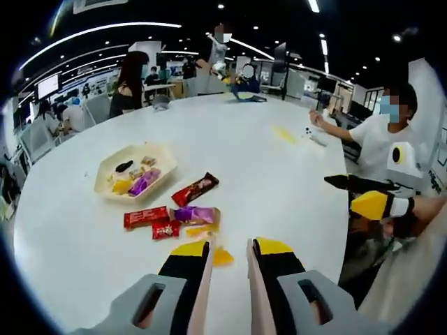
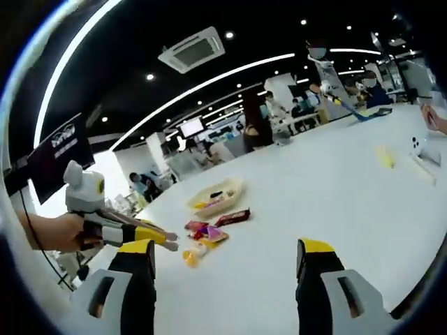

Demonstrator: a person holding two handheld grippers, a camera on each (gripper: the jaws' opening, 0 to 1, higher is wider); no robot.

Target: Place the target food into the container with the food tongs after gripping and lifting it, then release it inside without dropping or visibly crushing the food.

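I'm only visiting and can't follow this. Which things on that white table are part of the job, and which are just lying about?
Part of the job:
- tray already holding a few snacks
- loose snacks beside it
- left claw, jaws narrowly apart
- right claw, wide open

Just lying about:
- yellow item farther across the table
- small white things near the seated person

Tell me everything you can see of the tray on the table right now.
The tray is a shallow, pale cream dish with angled, roughly hexagonal sides, looking like plastic or pulp. It sits flat on the white table, far-left of the left gripper, whose jaws stand slightly apart. It already holds several wrapped snacks, including a purple packet, a yellow one and a small dark piece. Loose packets lie on the table just beside it; none clearly touches its rim. Neither gripper touches it.
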